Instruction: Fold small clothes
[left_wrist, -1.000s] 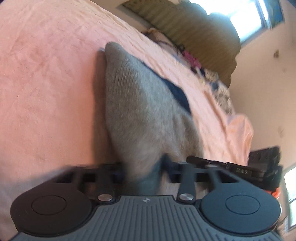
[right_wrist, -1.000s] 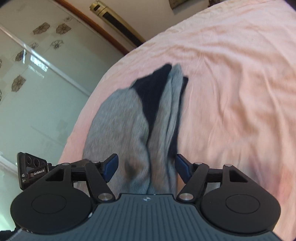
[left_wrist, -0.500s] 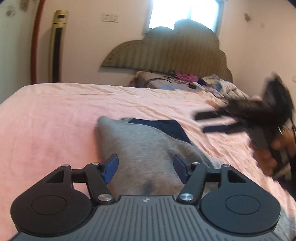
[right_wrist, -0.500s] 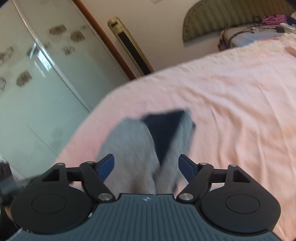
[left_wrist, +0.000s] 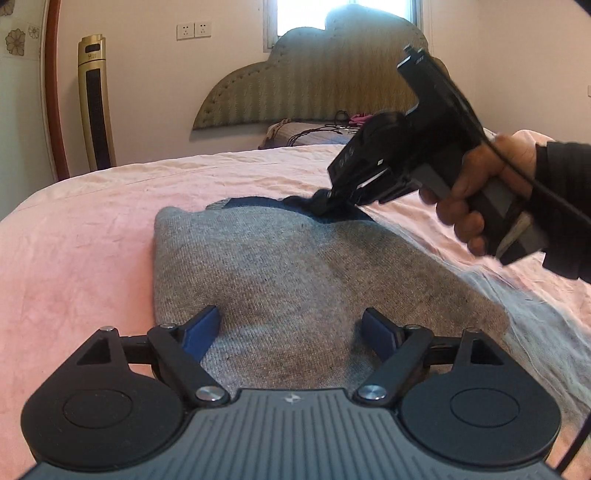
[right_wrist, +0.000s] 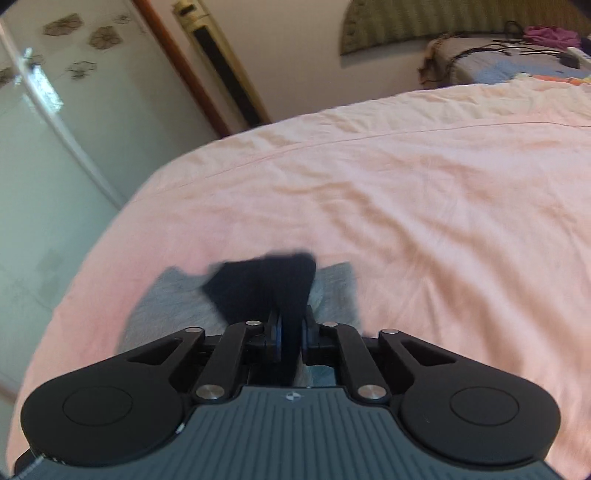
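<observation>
A grey knit sock (left_wrist: 288, 266) with a navy end (left_wrist: 258, 203) lies flat on the pink bedsheet (left_wrist: 81, 236). My left gripper (left_wrist: 291, 325) hovers over the sock's near end. Its jaws are opening, and the blue pads (left_wrist: 201, 328) stand apart on either side without pressing the cloth. My right gripper (left_wrist: 325, 201), held by a hand (left_wrist: 476, 184) in a dark sleeve, pinches the navy end at the far side. In the right wrist view the right gripper (right_wrist: 291, 328) is shut, with the navy cloth (right_wrist: 266, 280) raised between its pads over the grey part (right_wrist: 173, 299).
A padded headboard (left_wrist: 314, 81) and a pile of bedding, clothes and cables (right_wrist: 517, 55) sit at the bed's far end. A gold tower fan (left_wrist: 96, 103) stands by the wall. A frosted glass door (right_wrist: 44, 184) runs along the bed's left side.
The left gripper let go of the grey sock, rolled level and opened wide. The right gripper opened, swung over to the sock's navy end and shut on it.
</observation>
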